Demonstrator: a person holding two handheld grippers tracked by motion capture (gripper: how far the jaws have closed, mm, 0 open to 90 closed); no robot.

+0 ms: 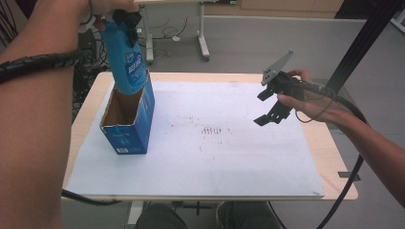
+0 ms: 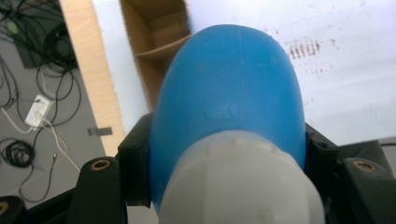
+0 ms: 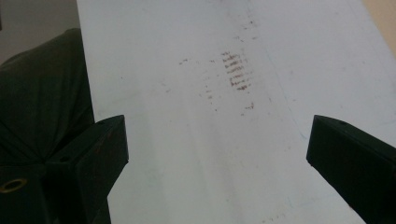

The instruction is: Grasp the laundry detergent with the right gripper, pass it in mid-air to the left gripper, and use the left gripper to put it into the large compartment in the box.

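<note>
1. In the upper left of the high view, the left gripper [image 1: 125, 21] is squeezing a tall blue plastic bottle [image 1: 125, 59] near its top. In the left gripper view, the two black jaws are pressing on both sides of the bottle, just above its white cap [image 2: 243, 186].

2. The bottle is standing almost straight up and down, leaning just a little. Its bottom end is dipping into the open top of a blue cardboard box [image 1: 136, 129] with a plain brown inside.

3. The box is sitting at the left side of a white board [image 1: 239, 162], which is lying on a light wooden table [image 1: 334, 157]. The box is straight below the left gripper, so I think the next move is either going straight down into the box or straight up out of it. I cannot tell which.

4. The long side of the bottle is lining up with the deep opening of the box. That is the thing that matters most. If the bottle is tipping too far, it may bump the box wall.

5. The right gripper [image 1: 270, 107] is hanging in the air at the right of the high view, above the board. Its jaws are spread wide apart and holding nothing. In the right gripper view, some small brown marks [image 3: 238, 74] are showing on the white board between the jaws.

6. The left hand is the near one to the box. The right hand is well away from it.
</note>
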